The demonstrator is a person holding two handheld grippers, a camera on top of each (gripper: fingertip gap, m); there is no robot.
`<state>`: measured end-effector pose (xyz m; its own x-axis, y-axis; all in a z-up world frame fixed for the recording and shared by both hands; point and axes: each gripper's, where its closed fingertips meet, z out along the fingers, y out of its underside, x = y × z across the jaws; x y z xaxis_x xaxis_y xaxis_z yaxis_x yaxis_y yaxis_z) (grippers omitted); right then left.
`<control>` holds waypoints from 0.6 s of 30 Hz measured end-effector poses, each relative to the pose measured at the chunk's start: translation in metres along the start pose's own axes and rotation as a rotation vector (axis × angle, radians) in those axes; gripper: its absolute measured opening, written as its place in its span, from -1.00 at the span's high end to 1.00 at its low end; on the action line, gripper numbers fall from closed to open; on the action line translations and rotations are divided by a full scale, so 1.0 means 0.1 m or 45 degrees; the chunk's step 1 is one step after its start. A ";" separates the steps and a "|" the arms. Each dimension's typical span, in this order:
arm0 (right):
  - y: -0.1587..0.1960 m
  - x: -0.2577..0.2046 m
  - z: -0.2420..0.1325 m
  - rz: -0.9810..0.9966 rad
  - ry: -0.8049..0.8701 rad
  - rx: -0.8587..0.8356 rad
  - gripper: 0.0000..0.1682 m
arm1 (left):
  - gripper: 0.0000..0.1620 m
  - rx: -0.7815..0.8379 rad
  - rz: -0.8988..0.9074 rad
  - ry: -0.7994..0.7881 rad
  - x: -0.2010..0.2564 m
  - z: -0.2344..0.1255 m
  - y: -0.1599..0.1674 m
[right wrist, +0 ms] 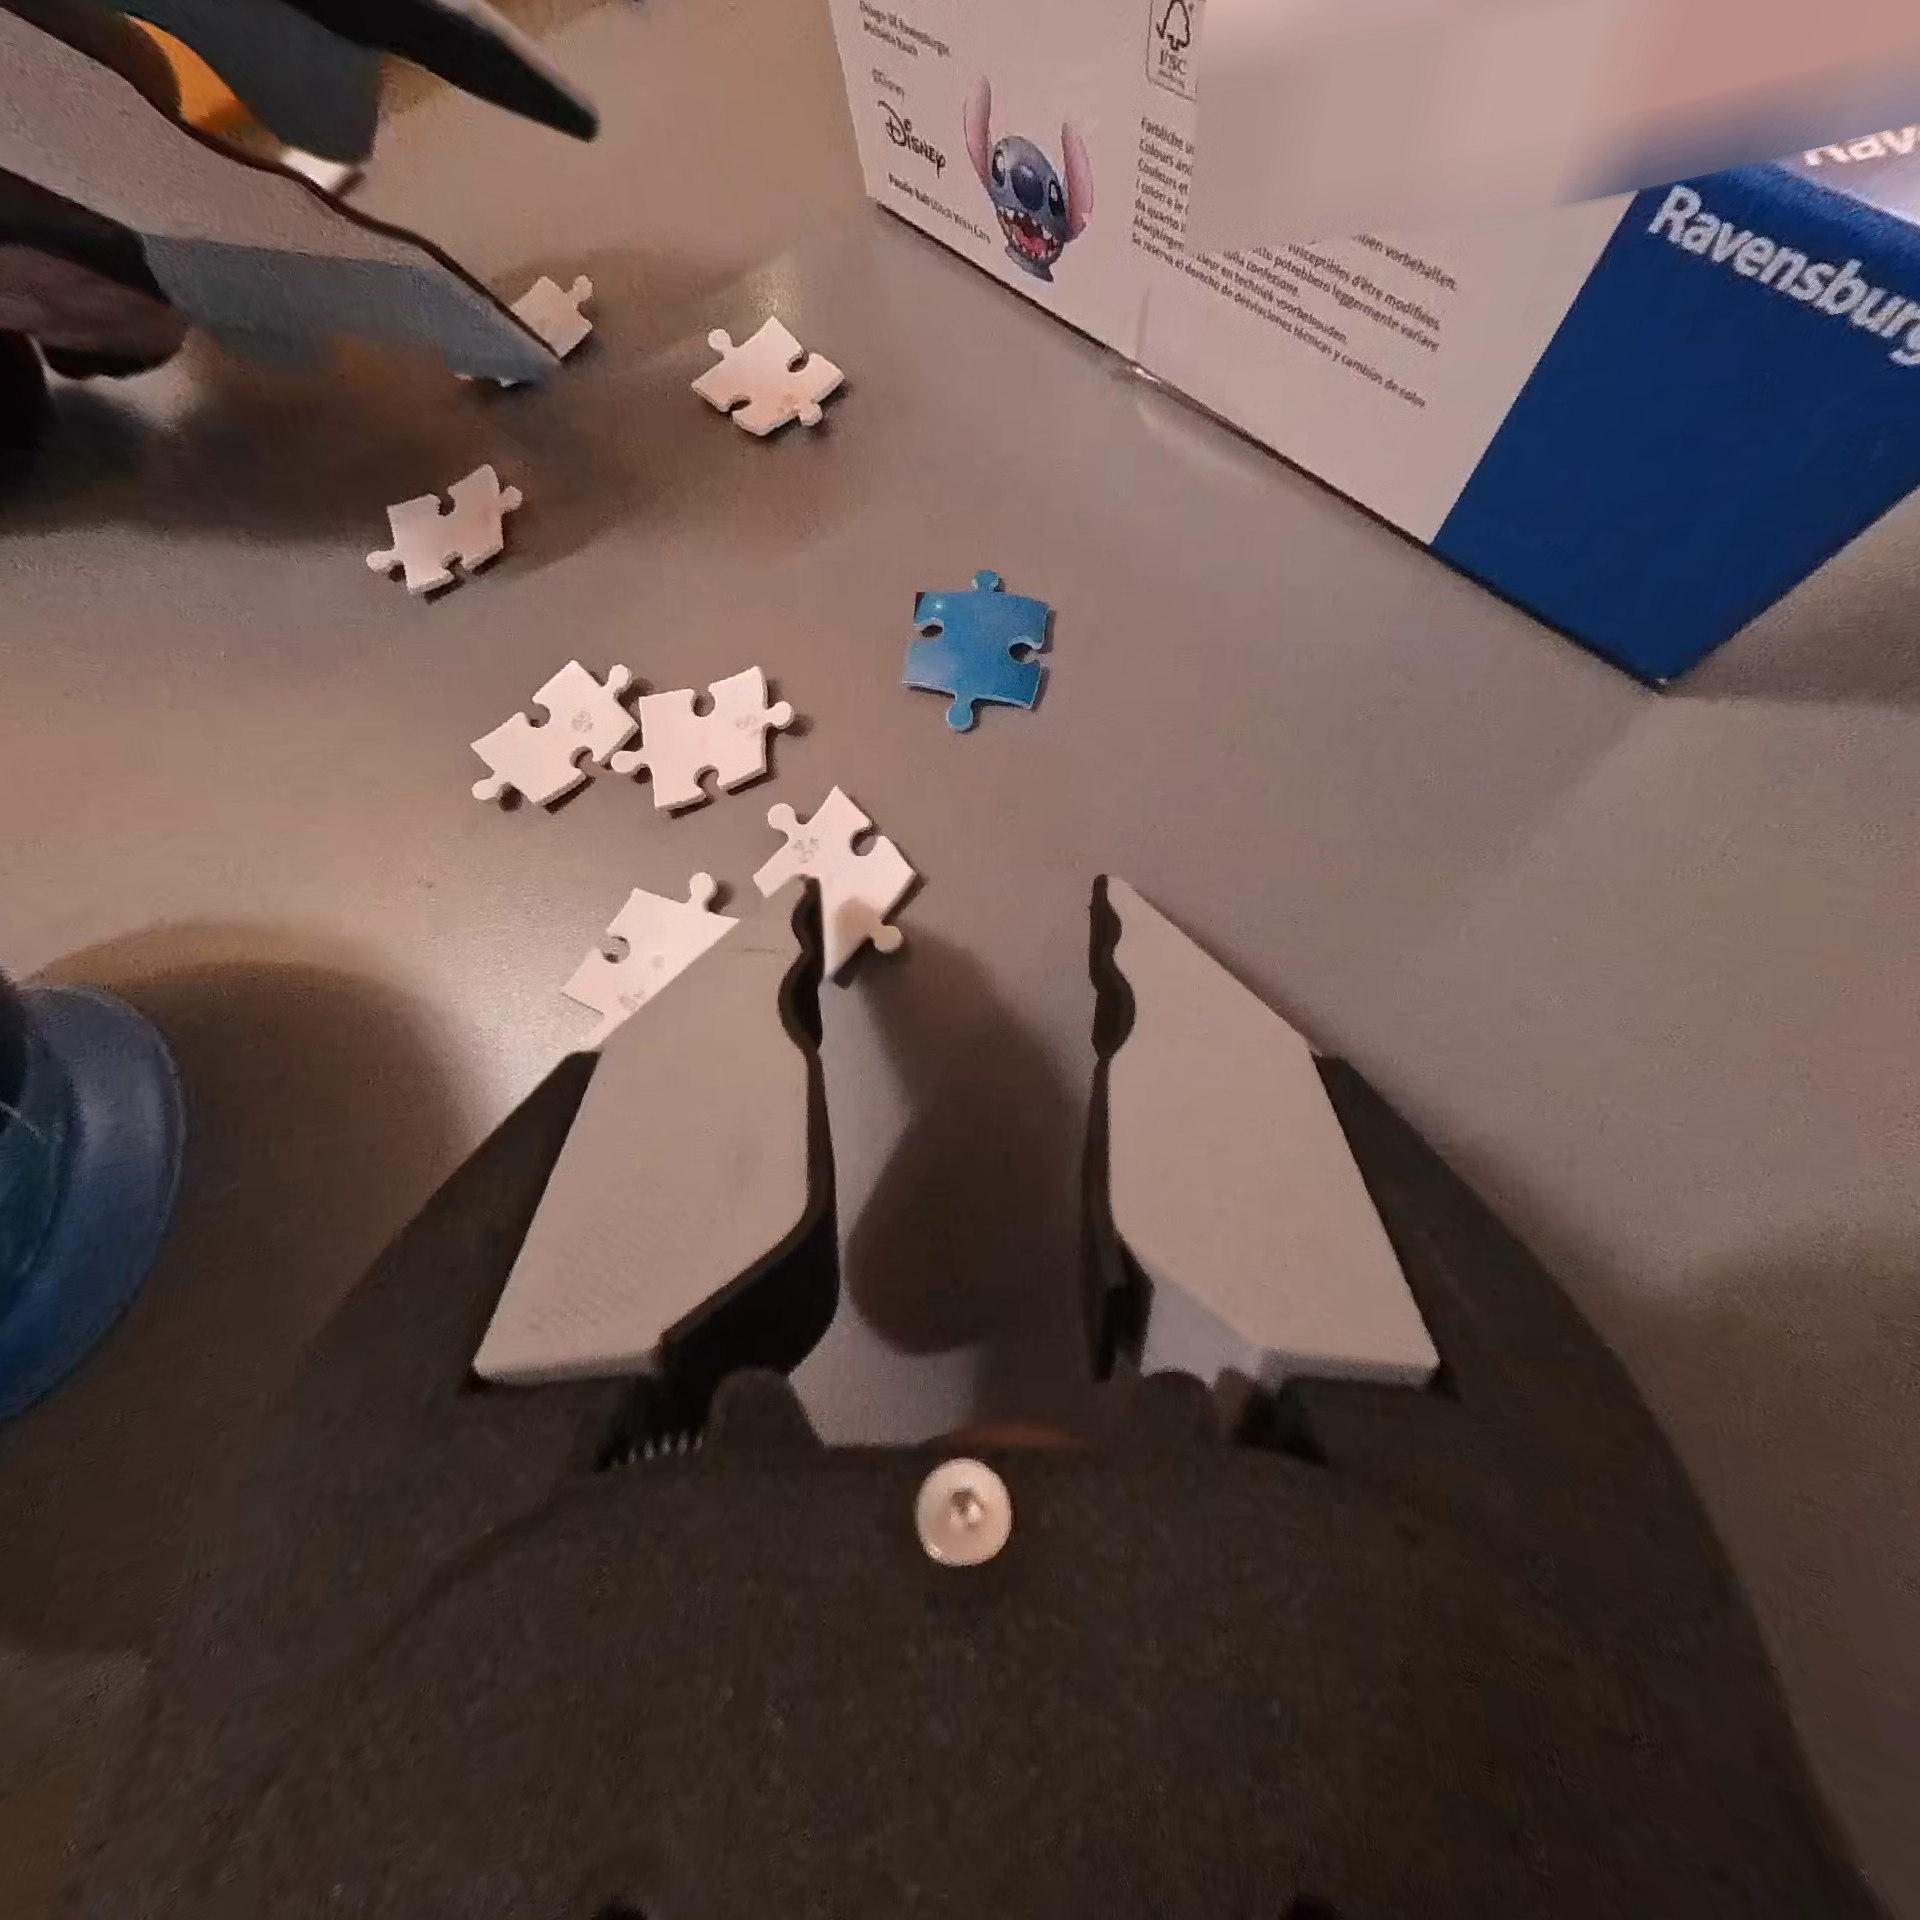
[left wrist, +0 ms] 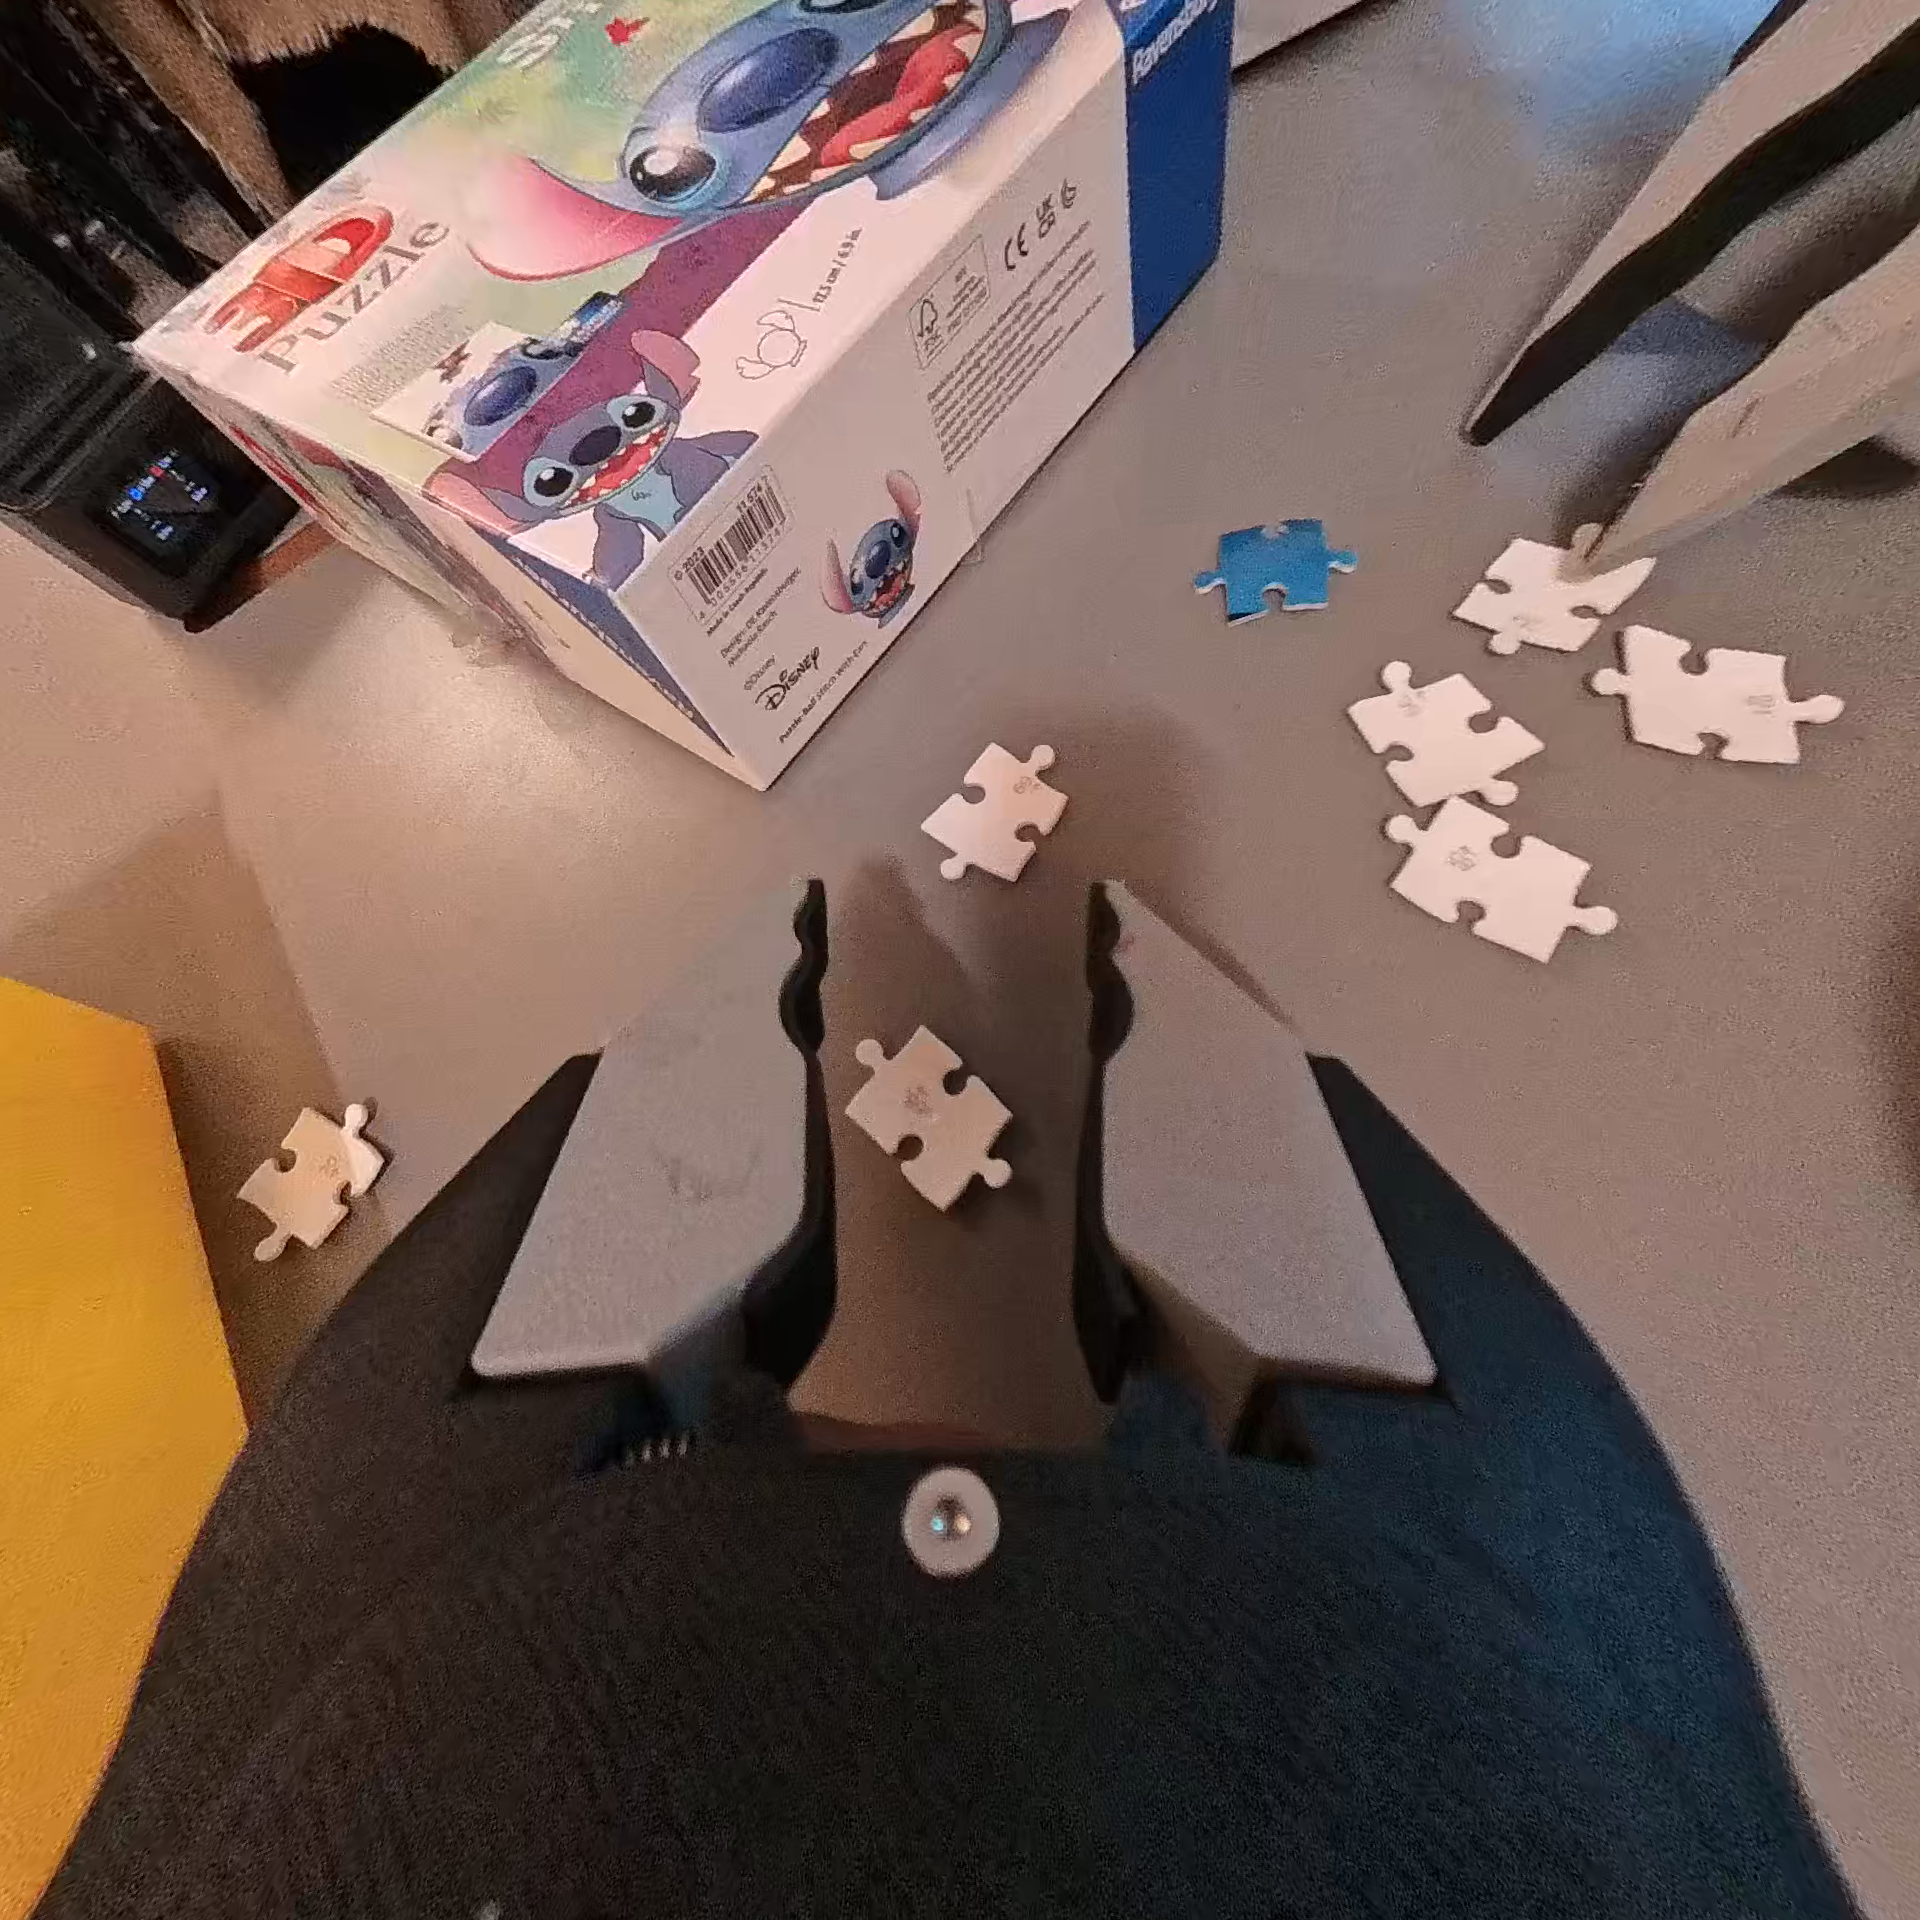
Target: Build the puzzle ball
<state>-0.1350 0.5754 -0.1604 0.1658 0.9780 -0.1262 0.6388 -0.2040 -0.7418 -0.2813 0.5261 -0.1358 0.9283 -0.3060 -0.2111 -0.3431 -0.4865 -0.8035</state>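
Several white face-down puzzle pieces lie on the grey table. My left gripper (left wrist: pixel 956 904) is open and empty, above one white piece (left wrist: pixel 930 1117) that lies between its fingers; another white piece (left wrist: pixel 995 810) lies just ahead. My right gripper (right wrist: pixel 956 894) is open, and its left fingertip touches a white piece (right wrist: pixel 842 868); this contact also shows in the left wrist view (left wrist: pixel 1548 597). A second white piece (right wrist: pixel 649 951) is partly hidden under that finger. One blue face-up piece (right wrist: pixel 977 649) lies ahead of it, also in the left wrist view (left wrist: pixel 1276 571).
The puzzle box (left wrist: pixel 727 364) lies on its side at the back, also in the right wrist view (right wrist: pixel 1351 260). A yellow block (left wrist: pixel 83 1299) is at the left, with a lone white piece (left wrist: pixel 312 1179) beside it. A blue rounded thing (right wrist: pixel 73 1195) shows at the left edge. The blue rounded thing (right wrist: pixel 73 1195) lies around 15 cm away from my right fingertips.
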 end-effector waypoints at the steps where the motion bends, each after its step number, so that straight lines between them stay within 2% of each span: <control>1: 0.00 -0.01 0.00 -0.001 -0.001 0.002 0.42 | 0.41 -0.004 0.005 -0.006 -0.01 0.01 0.01; 7: 0.00 -0.01 -0.01 -0.061 0.028 -0.012 0.54 | 0.43 -0.004 -0.041 -0.022 -0.10 0.02 0.04; 13: 0.03 -0.01 -0.05 -0.107 -0.005 -0.006 0.64 | 0.41 -0.039 -0.091 0.063 -0.02 0.05 0.09; 18: 0.06 -0.14 -0.01 -0.213 -0.065 -0.039 0.60 | 0.39 -0.035 -0.106 0.097 0.03 0.05 0.07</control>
<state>-0.1330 0.5608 -0.1628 0.0175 0.9992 -0.0367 0.6772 -0.0389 -0.7347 -0.2808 0.5254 -0.1449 0.9405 -0.3246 -0.1005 -0.2702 -0.5350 -0.8005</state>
